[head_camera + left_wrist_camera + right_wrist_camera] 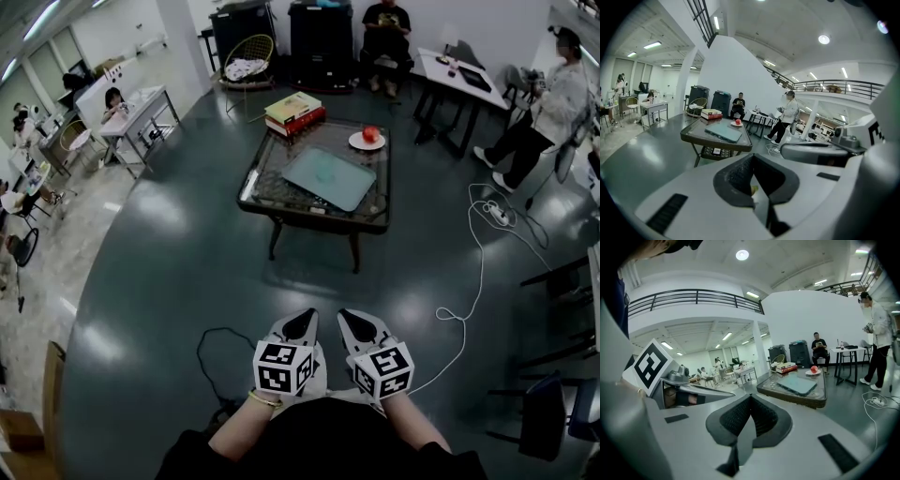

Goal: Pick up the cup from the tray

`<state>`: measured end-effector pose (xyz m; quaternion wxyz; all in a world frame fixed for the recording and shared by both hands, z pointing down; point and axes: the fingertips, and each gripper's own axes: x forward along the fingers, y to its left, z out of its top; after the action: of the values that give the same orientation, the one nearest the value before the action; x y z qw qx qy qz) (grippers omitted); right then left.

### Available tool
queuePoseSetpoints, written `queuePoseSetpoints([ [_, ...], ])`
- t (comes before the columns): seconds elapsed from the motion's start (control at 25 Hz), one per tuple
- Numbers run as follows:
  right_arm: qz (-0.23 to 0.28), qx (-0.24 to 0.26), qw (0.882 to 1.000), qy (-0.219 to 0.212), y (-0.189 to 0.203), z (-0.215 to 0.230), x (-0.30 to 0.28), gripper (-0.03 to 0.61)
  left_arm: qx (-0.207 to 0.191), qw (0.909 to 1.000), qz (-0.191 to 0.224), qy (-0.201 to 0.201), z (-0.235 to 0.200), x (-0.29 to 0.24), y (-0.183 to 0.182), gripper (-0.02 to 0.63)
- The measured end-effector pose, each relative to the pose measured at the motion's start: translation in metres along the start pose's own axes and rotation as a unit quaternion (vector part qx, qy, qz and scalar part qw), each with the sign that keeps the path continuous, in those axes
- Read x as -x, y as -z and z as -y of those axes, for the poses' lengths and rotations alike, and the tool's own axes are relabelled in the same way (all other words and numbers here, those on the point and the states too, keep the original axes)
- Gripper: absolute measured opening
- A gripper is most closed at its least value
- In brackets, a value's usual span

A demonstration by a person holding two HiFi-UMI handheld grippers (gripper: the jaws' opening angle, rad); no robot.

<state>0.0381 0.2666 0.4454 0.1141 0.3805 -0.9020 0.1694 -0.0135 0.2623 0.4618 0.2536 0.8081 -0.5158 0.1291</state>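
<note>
Across the open floor from you, well apart from both claws, stands the glass-topped surface [265, 202], and on it lies the pale teal tray [330, 178]. Behind the tray sit a stack of books [294, 112] and a white plate [356, 142] carrying a red fruit [370, 134]. The cup should be on that tray, yet from here no cup stands out. There is only a faint mark near the tray's middle, too small to tell whether it is a clear vessel.

Your left claw [302, 323] is clenched on nothing, pads meeting, held low in front of your body. Your right claw [354, 323] hangs just beside it, likewise pressed together and empty.

If the cup is clear, expect it to be light, stiff and smooth-walled, so likely slippery and easy to tip. Judging by that, you would do best to part one claw wide, straddle the wall around mid-height below the rim, and squeeze gently. The flat tray may slide if you nudge it
</note>
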Motion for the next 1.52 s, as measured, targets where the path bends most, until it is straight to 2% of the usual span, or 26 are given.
queuePoseSetpoints([
  [0.32,-0.006,-0.007,1.0,0.003,-0.018,0.031,-0.048,0.005,-0.002,0.9999,-0.013,0.002,-0.033,-0.043,-0.027,0.009],
  [0.84,-0.014,-0.015,1.0,0.016,-0.07,0.073,-0.128,0.005,-0.014,0.9993,-0.028,0.022,-0.085,-0.105,-0.092,0.009],
  [1.52,-0.01,-0.017,0.999,0.036,-0.11,0.104,-0.222,0.005,-0.028,0.9983,-0.037,0.036,-0.161,-0.164,-0.146,0.009],
])
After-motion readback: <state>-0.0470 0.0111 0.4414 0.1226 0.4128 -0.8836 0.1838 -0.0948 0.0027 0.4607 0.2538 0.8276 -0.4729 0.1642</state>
